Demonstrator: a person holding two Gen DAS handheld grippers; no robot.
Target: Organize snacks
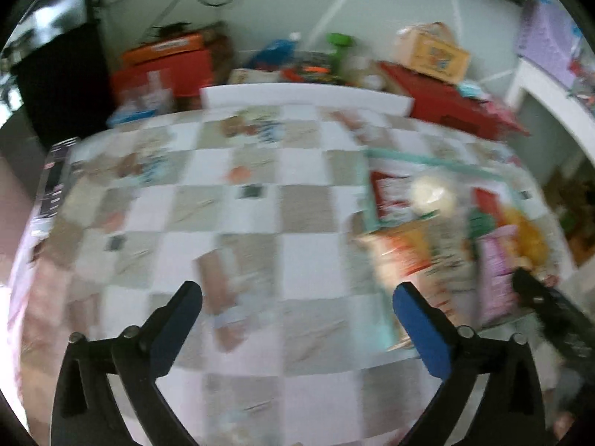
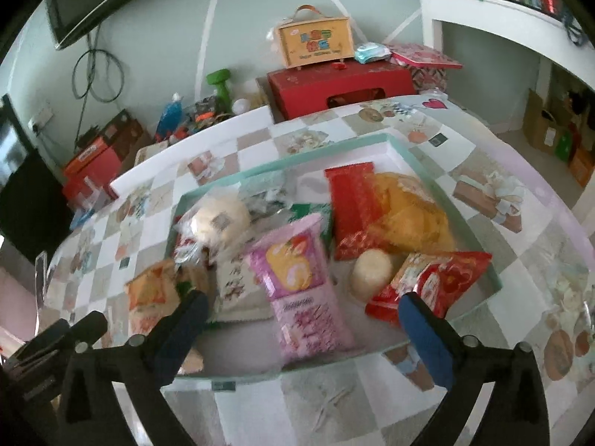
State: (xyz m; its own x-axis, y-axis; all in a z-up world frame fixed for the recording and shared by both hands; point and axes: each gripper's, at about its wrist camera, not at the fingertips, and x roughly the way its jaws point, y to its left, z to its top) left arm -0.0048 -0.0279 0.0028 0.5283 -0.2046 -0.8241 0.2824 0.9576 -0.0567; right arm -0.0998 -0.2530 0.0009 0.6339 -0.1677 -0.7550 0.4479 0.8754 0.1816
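Observation:
A shallow teal-rimmed tray [image 2: 260, 174] lies on the checkered tablecloth [image 1: 260, 204] and holds several snacks. Among them are a pink packet [image 2: 301, 282], a red packet [image 2: 353, 208], a yellow crisp bag [image 2: 409, 215], a wrapped round bun [image 2: 219, 219] and a red heart-print bag [image 2: 442, 278]. An orange packet [image 2: 156, 297] sits at the tray's left edge. My right gripper [image 2: 302, 299] hangs open over the pink packet's near end, holding nothing. My left gripper [image 1: 297, 288] is open above bare cloth left of the tray [image 1: 427, 161]; that view is blurred.
Behind the table stand a red box [image 2: 342, 85], a yellow handled case [image 2: 316, 41], a green dumbbell [image 2: 221, 81] and red cartons [image 2: 96, 167]. A white shelf unit [image 2: 483, 11] is at the right. A dark phone-like slab [image 1: 55, 182] lies at the table's left edge.

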